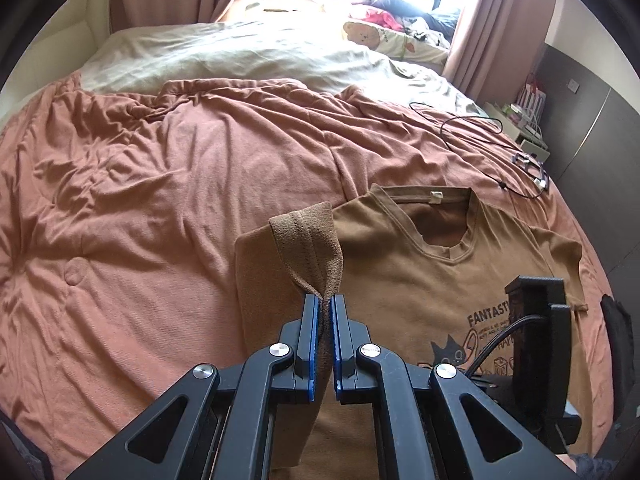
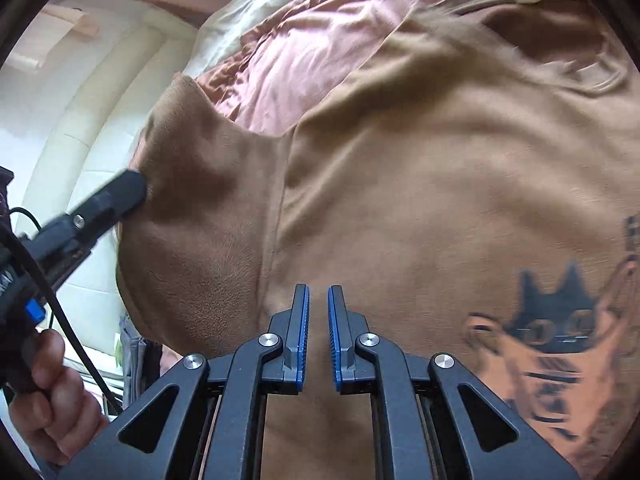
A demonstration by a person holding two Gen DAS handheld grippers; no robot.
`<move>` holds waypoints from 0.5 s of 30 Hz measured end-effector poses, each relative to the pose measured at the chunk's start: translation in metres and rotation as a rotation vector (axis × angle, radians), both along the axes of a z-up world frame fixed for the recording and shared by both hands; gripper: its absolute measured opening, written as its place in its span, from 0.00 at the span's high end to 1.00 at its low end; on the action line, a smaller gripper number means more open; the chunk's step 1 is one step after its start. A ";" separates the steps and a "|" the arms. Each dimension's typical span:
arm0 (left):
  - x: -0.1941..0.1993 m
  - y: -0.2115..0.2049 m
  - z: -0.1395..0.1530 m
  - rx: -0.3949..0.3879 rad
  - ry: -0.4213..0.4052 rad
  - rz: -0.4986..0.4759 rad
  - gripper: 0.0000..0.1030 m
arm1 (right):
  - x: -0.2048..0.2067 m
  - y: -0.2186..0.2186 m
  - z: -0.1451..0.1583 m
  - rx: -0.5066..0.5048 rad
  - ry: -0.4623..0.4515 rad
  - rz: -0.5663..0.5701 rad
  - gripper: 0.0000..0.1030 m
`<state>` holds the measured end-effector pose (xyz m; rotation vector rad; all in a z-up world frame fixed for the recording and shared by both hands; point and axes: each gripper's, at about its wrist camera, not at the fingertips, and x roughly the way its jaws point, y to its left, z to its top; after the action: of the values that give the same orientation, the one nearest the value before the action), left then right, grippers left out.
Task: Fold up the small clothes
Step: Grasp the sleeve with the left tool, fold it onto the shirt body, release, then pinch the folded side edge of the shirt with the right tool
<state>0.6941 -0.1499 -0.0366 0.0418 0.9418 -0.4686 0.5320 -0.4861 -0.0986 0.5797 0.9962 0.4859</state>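
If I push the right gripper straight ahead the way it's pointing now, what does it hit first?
Most likely the brown T-shirt: its fabric fills the view right ahead of the right gripper, whose jaws stand slightly apart with nothing between them. Depth is unclear, but it looks close.

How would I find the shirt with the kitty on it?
Look at the big bed under its rumpled pink blanket. Near its right edge lies a brown T-shirt, with one sleeve pinched up by the left gripper. It's the only brown thing there, with a black cat printed on the front.
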 end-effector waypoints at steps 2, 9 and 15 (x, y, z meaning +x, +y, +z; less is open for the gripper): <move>-0.003 -0.012 -0.001 -0.002 0.015 -0.038 0.93 | -0.003 -0.013 0.003 -0.032 -0.016 -0.008 0.77; -0.008 -0.018 0.006 0.015 -0.014 -0.041 0.53 | -0.010 -0.035 0.015 -0.041 -0.046 -0.042 0.42; 0.009 0.002 -0.013 0.101 -0.016 0.054 0.53 | -0.010 -0.042 0.014 -0.063 -0.042 -0.071 0.42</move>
<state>0.7030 -0.1483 -0.0495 0.1114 0.9477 -0.3698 0.5217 -0.5279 -0.0841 0.5440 0.9442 0.4008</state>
